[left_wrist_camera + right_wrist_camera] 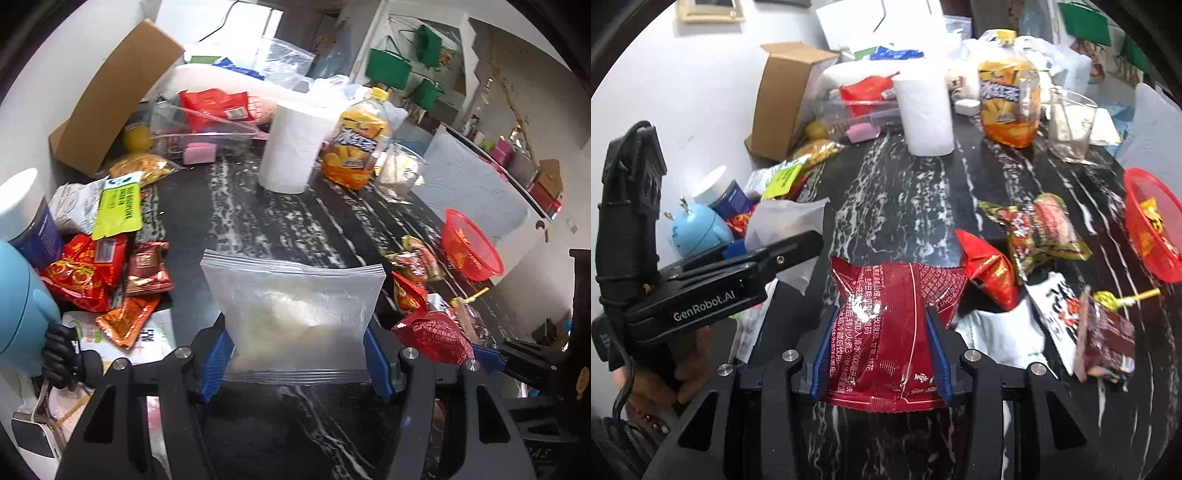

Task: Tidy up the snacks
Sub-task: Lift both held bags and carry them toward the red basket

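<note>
A black, white-veined marble tabletop (258, 221) ran toward a cluttered white room. Over it the left claw (301, 354) was clamped on a frosted zip bag (295, 306) with something pale inside, its blue pads pressing both side edges. The right claw (881, 339) gripped a dark red snack packet (886, 332) at the waist, the foil crumpled between the pads.

The step in hand looked like bagging: one snack taken up, the bag held ready. The next move would probably call for bringing the packet to the bag's mouth, but the zip strip appeared closed, and both claws were occupied, so opening it could be awkward.

Just right of the red packet lay loose snacks (1045, 236), more wrappers (1104, 332) and a red mesh basket (1152, 236) at the tabletop's edge, another likely home for them. To the left sat a heap of packets (103, 273), a blue jar (29, 225) and a pale blue kettle-like thing (18, 310). Farther off a paper towel roll (291, 147), an orange drink bottle (354, 144) and a cardboard box (110, 103) crowded the far end.
</note>
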